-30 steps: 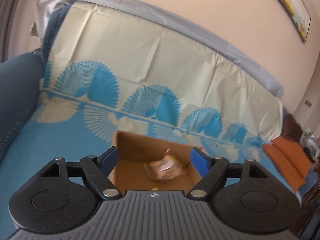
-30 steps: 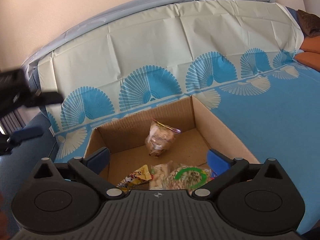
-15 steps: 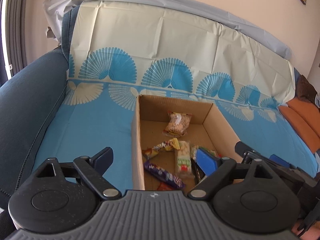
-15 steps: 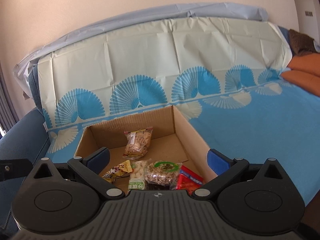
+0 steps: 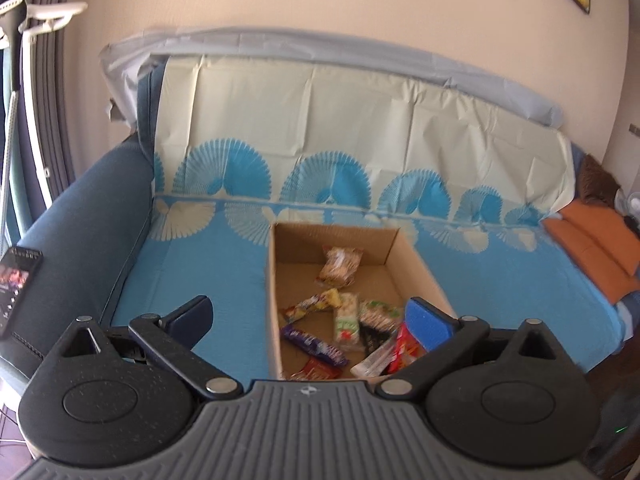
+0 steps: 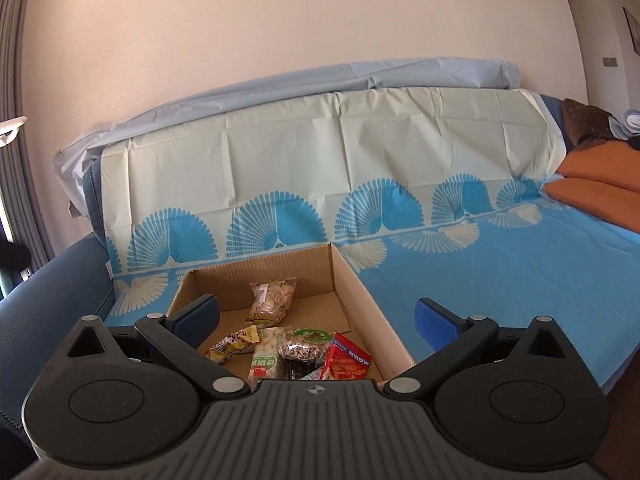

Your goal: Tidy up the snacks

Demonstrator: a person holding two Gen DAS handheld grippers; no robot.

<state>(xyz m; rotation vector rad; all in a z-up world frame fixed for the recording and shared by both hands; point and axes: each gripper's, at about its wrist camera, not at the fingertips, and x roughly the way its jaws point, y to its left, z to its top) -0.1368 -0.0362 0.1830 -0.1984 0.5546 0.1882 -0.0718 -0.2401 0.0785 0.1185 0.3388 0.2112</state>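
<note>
The snacks lie in an open cardboard box that stands on a sofa, on the seat part covered by a blue and cream sheet with a fan pattern. A clear bag of peanuts lies alone near the far wall of the box. The other packets are together in the near part: a yellow wrapper, a white and green packet, a clear bag with a green label, a purple bar and a red packet. Some of them overlap, and the nearest ones are partly hidden behind the tool bodies.

The left tool is above the near edge of the box and a little to its left. Its jaws have just been opening and now stand wide apart, with nothing gripped; the left wall of the box and several packets are seen between them, but lower and not touched. The right tool is also over the near end of the box, its jaws spread wide and empty, the left finger above the box and the right finger above the sheet just beside the right wall.

The sheet goes up over the sofa backrest, and a pale grey plastic cover lies along the top. On the left is the dark blue armrest, and a phone with a lit screen rests on it. Orange cushions lie at the far right end of the sofa, with a brown one behind them. The wall behind is a plain cream colour.
</note>
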